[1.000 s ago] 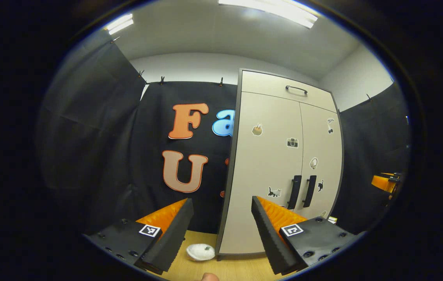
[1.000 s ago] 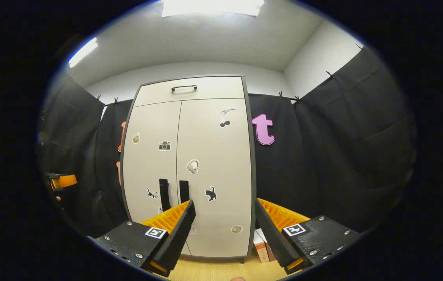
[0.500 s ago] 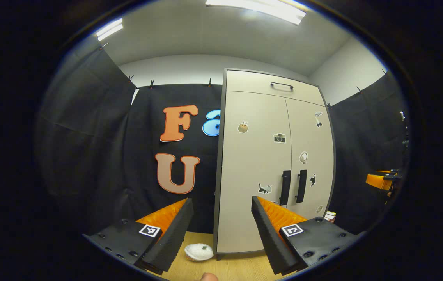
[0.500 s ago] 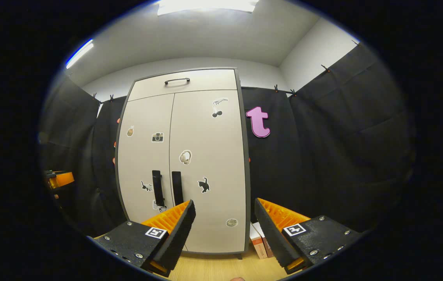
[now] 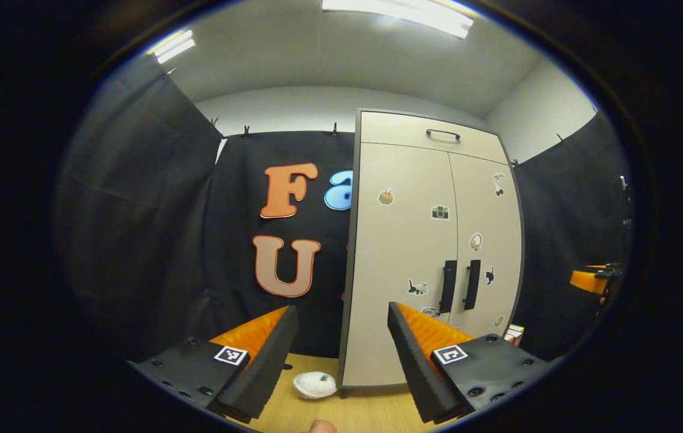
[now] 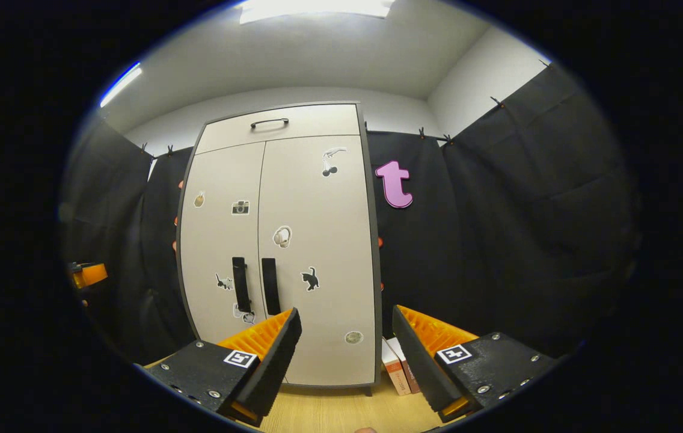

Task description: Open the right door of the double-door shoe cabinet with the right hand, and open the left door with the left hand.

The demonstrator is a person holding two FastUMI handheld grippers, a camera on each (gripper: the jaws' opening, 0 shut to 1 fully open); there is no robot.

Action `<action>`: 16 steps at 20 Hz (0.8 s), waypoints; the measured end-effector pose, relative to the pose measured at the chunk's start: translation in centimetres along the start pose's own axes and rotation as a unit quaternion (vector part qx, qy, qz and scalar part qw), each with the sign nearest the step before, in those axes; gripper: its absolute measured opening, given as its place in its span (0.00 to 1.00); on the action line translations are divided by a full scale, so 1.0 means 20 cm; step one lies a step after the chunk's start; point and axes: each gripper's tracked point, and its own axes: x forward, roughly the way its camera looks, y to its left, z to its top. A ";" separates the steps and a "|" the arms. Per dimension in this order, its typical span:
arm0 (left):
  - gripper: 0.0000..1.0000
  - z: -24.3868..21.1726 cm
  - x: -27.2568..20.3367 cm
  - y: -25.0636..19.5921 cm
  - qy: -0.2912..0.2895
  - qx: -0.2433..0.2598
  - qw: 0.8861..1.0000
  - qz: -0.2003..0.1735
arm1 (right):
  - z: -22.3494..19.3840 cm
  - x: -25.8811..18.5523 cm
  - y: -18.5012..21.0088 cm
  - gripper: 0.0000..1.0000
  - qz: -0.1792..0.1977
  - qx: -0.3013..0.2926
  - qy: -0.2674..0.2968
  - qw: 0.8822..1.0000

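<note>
Ceiling strip lights (image 5: 398, 12) glare overhead in both views, lighting the pale shoe cabinet (image 6: 281, 240) evenly; black drapes stay dim, and fisheye distortion bends every edge.

In the left gripper view, the right finger (image 5: 422, 355) hides the lower part of the shoe cabinet (image 5: 401, 240), and the white object (image 5: 315, 385) beside that cabinet's foot is too small to identify. In the right gripper view, the boxes (image 6: 394, 370) beside the cabinet are half covered, and its stickers (image 6: 282, 236) are too small to make out.
</note>
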 end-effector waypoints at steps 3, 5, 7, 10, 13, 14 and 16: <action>0.96 0.01 -0.03 0.02 -0.002 0.002 1.000 -0.004 | 0.02 0.00 0.03 0.93 -0.001 -0.004 -0.005 1.000; 0.96 0.03 -0.03 0.04 -0.004 0.010 1.000 -0.001 | 0.03 0.01 0.07 0.93 0.004 0.002 -0.003 1.000; 0.94 0.05 -0.05 0.08 -0.009 0.022 1.000 0.006 | 0.02 0.03 0.10 0.93 0.008 0.004 0.000 1.000; 0.96 0.08 -0.09 0.14 -0.021 0.033 0.999 0.016 | 0.02 0.09 0.17 0.93 0.014 0.000 0.001 1.000; 0.96 0.07 -0.10 0.17 -0.019 0.025 0.999 0.012 | 0.00 0.18 0.23 0.93 0.015 -0.006 0.011 1.000; 0.95 0.07 -0.10 0.18 -0.018 0.025 0.999 0.012 | -0.02 0.22 0.25 0.93 0.014 -0.008 0.014 1.000; 0.96 0.07 -0.11 0.21 -0.019 0.027 0.999 0.016 | -0.04 0.29 0.29 0.93 0.015 -0.012 0.022 1.000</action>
